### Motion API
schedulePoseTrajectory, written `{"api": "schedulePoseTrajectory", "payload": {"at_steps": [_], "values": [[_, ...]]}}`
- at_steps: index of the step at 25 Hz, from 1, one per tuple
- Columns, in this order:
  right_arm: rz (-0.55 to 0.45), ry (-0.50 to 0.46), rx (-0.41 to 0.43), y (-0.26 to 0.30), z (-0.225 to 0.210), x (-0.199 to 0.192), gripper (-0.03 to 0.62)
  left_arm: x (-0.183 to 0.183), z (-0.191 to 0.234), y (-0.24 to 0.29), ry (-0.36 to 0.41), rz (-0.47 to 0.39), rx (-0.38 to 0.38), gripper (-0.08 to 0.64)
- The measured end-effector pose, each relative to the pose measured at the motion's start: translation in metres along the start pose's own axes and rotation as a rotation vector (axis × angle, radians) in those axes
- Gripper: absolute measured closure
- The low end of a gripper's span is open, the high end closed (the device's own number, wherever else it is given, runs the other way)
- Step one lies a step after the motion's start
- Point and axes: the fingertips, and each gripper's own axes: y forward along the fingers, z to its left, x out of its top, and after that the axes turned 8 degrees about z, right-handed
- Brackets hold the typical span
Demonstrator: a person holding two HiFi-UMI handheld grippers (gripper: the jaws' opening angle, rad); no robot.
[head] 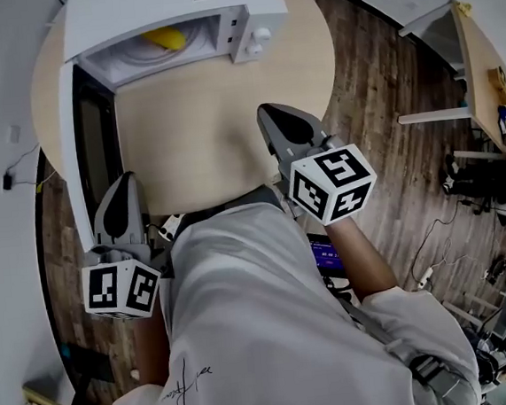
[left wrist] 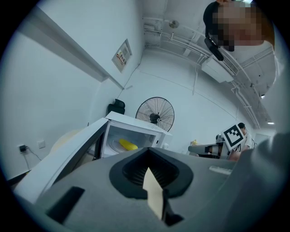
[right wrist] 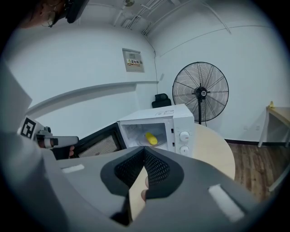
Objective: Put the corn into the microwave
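Corn (head: 166, 38) lies inside the open microwave (head: 150, 7), yellow against the white cavity, resting on the turntable plate (head: 136, 50). From the head view I see the microwave door (head: 73, 161) swung wide along the left edge of the round table (head: 202, 131). My right hand-held gripper (head: 267, 116) hangs over the near half of the table, well apart from the microwave. Its jaws are clenched together with nothing between them, and its own view shows the corn far beyond their tips. My left hand-held gripper (head: 124, 181) sits just beside the free end of the door, at the table's edge. Its jaws are likewise pressed together and empty. Behind the table a standing fan (right wrist: 200, 93) is near the white wall.
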Motion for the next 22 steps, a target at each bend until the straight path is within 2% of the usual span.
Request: {"api": "schedulePoseTrajectory", "payload": {"at_steps": [8, 17, 22], "values": [[0.024, 0.012, 0.003, -0.016, 0.004, -0.011, 0.581, 0.003, 0.006, 0.003, 0.005, 0.011, 0.034, 0.569], [0.034, -0.049, -0.017, -0.032, -0.008, -0.022, 0.581, 0.011, 0.006, -0.005, 0.020, -0.024, 0.061, 0.569], [0.031, -0.076, -0.012, -0.033, -0.008, -0.016, 0.581, 0.002, 0.000, 0.000, 0.026, 0.017, 0.056, 0.569]]}}
